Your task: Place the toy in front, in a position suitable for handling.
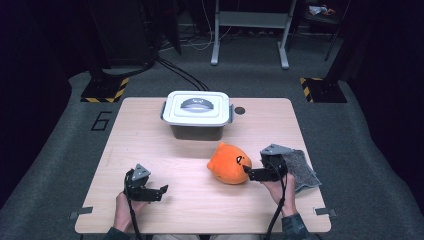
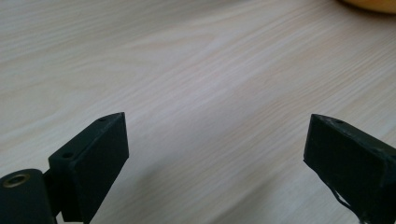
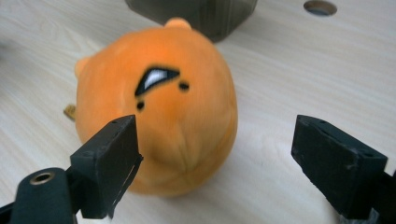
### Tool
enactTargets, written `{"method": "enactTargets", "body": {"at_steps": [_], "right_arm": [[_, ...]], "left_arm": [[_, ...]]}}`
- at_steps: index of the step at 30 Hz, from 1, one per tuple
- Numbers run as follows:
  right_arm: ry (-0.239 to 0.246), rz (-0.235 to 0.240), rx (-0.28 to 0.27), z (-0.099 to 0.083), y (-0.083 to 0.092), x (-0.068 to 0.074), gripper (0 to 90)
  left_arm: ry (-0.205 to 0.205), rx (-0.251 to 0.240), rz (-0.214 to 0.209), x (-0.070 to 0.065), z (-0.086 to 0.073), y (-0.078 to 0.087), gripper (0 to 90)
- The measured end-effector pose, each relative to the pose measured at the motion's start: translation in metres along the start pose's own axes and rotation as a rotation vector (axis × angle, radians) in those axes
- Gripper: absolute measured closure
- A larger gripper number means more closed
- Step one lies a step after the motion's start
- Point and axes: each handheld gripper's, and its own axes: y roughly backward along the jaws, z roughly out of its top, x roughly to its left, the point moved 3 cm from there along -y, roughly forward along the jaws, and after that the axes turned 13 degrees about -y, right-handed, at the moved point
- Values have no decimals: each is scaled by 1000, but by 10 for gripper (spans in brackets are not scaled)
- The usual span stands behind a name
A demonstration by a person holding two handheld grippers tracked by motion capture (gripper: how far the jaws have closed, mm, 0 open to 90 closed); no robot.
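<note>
- On the pale wooden table [image 1: 150,150], the round orange plush toy with a black-and-white eye patch [image 1: 229,163] lies on its side, just in front of the white-lidded grey plastic storage box [image 1: 197,114], whose lid is on.
- Just right of the toy, the right gripper [image 1: 251,172] points at it with jaws wide apart; nothing is clamped, though in the right gripper view the toy [image 3: 159,112] sits partly between them.
- Near the front left edge, the left gripper [image 1: 161,192] hangs over bare wood, jaws apart and empty.
- By my judgement the toy is free and no grasp is made; any move toward the box remains.
- The toy looks soft, smooth and squashy, with small nubs on top.
- A grey fuzzy cloth [image 1: 303,169] lies behind the right hand.
</note>
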Motion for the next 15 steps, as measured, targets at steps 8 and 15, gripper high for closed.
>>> {"method": "enactTargets", "body": {"at_steps": [8, 15], "right_arm": [[-15, -34, 27, -46, 0, -7, 123], [-29, -75, 44, -77, -9, -13, 131]], "left_arm": [[-7, -51, -94, -3, 29, -12, 82], [-6, -71, -180, -3, 57, -25, 85]]}}
